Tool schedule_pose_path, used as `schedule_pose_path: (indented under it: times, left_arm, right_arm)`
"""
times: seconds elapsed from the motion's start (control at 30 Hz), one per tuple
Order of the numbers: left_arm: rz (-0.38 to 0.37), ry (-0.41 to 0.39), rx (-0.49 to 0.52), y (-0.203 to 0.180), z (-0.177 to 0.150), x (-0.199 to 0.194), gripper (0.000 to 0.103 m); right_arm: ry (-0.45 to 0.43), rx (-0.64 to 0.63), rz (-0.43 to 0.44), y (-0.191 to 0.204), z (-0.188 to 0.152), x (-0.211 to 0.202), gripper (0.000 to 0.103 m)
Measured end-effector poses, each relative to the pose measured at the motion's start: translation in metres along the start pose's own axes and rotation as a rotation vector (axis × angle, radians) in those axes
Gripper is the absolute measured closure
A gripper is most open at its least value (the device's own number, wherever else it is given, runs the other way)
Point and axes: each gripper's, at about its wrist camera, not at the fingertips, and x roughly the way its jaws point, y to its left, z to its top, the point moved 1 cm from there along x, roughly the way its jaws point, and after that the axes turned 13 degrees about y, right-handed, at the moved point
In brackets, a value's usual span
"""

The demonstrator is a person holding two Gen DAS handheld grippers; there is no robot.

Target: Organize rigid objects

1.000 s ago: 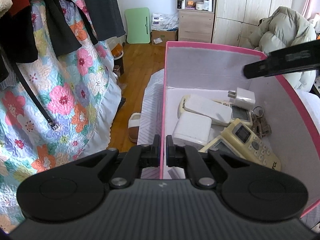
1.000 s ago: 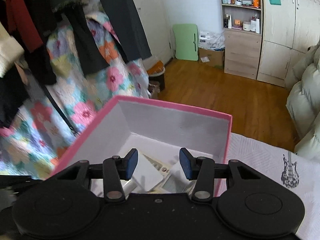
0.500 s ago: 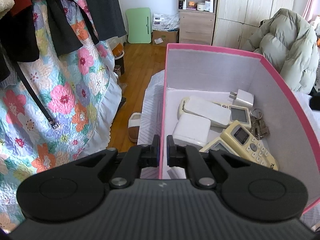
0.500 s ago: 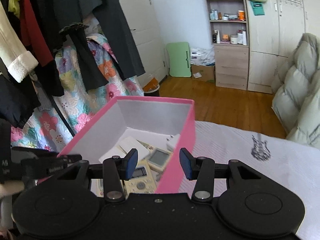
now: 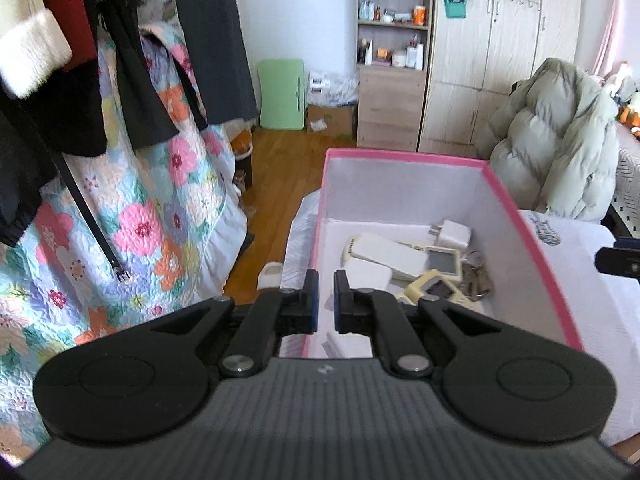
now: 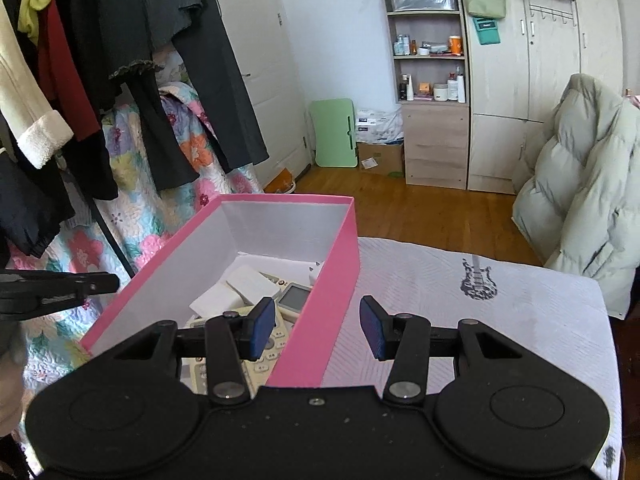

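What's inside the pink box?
The pink box holds remote controls, a white charger plug, a white block and some keys. They are piled together, so whatever lies underneath, or behind the near wall, stays hidden.

Bedroom: hanging clothes [image 6: 132, 80], wardrobe [image 6: 560, 80], floral quilt [image 5: 120, 220]

Left wrist view: the near end of the pink box [image 5: 532, 248] is hidden behind the left gripper [image 5: 324, 300] body, as is the lower part of the cream remote [image 5: 434, 290]. The key bunch [image 5: 478, 280] is too small to count. The right gripper [image 5: 618, 260] is cut off by the right edge.

Right wrist view: the remote keypad [image 6: 268, 356] is partly covered by the left-hand fingertip [image 6: 262, 326]. Button labels are unreadable.
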Motion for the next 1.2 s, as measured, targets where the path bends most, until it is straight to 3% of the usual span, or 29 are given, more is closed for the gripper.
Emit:
schedule_pose_path:
  times: [0.3,0.7,0.87,1.0,1.07,1.2]
  left_arm:
    - [-0.012,-0.047,0.040,-0.034,-0.028,-0.040,0.096]
    - [-0.010,-0.040,0.063,-0.069,-0.061,-0.063,0.092]
    - [0.019,-0.069,0.084,-0.082,-0.068,-0.074,0.074]
    - [0.016,-0.069,0.091,-0.089,-0.073,-0.081,0.067]
    - [0.020,-0.066,0.087,-0.090,-0.075,-0.082,0.057]
    - [0.028,-0.057,0.083,-0.090,-0.077,-0.084,0.053]
  right_arm:
    - [-0.021,0.027,-0.033,-0.006,-0.024,-0.034,0.047]
    - [-0.023,0.056,-0.084,-0.014,-0.058,-0.063,0.041]
    - [-0.017,0.050,-0.106,-0.015,-0.068,-0.069,0.035]
    - [-0.011,0.040,-0.112,-0.016,-0.075,-0.075,0.034]
    - [-0.008,0.034,-0.117,-0.016,-0.077,-0.078,0.033]
    - [-0.007,0.026,-0.140,-0.016,-0.081,-0.082,0.030]
